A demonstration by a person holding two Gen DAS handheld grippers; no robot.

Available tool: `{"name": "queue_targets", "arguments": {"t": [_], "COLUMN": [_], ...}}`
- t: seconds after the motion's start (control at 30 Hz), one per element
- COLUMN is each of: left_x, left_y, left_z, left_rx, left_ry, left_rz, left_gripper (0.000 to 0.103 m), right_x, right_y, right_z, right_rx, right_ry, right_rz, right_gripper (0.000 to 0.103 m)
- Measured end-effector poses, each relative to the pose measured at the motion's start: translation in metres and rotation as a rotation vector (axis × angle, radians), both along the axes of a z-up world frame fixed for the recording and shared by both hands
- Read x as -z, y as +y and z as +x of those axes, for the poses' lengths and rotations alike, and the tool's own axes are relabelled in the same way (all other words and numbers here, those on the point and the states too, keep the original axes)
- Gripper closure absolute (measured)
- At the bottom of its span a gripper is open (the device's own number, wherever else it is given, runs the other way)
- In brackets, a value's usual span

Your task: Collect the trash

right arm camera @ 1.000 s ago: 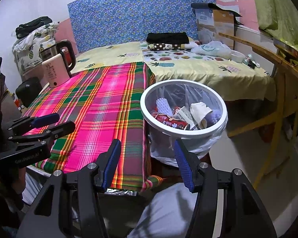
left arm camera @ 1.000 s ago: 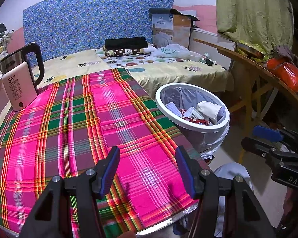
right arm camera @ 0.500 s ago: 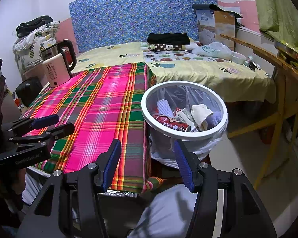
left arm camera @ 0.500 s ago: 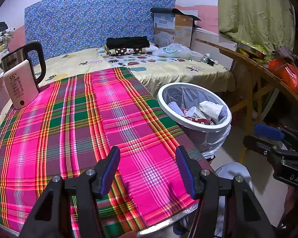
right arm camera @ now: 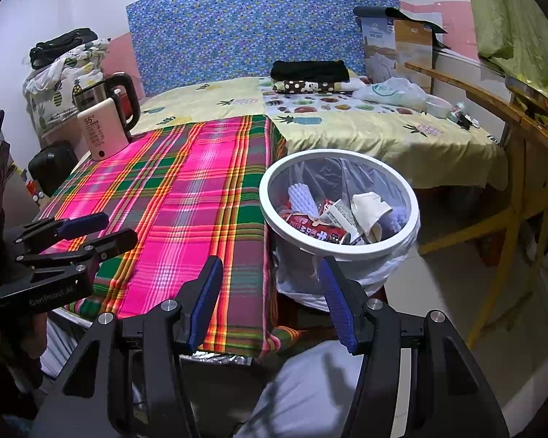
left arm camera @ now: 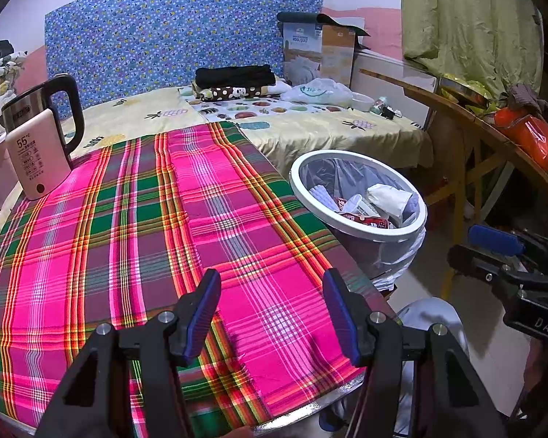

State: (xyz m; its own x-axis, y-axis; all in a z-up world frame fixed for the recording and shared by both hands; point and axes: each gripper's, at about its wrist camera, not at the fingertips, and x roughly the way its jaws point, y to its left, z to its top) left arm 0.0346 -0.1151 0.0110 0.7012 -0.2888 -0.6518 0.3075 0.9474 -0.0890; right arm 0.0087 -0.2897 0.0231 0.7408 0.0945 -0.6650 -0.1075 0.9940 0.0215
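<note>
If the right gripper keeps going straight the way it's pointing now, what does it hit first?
Probably the trash bin: the right gripper, jaws open and empty, aims down toward the gap between the plaid tablecloth edge and the bin's near side. Depth is unclear, so the cloth edge might come first.

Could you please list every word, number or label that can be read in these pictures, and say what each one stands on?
"55°C": on the pale card leaning against the kettle; the lines under it are too small.
"WOOL QUILT": on the box behind the bed.
"DAS": on the right hand-held gripper, cut off.
"GenRobot.AI": on the left hand-held gripper, faint.
Kettle badge, red wrapper in the bin, white bag: unreadable.
</note>
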Motion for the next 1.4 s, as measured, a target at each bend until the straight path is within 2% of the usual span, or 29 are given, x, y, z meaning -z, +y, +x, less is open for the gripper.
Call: {"name": "queue_targets", "arguments": {"t": [1.4], "left_x": [0.0042], "left_y": [0.0002], "left_z": [0.0034], "left_rx": [-0.011], "left_ry": [0.024], "left_rz": [0.001], "left_gripper": [0.043], "right_x": [0.0006], "right_y": [0.0025], "right_z": [0.0030], "right_rx": [-0.005], "right_ry": [0.008], "right_rz": [-0.005], "right_gripper": [0.047]}}
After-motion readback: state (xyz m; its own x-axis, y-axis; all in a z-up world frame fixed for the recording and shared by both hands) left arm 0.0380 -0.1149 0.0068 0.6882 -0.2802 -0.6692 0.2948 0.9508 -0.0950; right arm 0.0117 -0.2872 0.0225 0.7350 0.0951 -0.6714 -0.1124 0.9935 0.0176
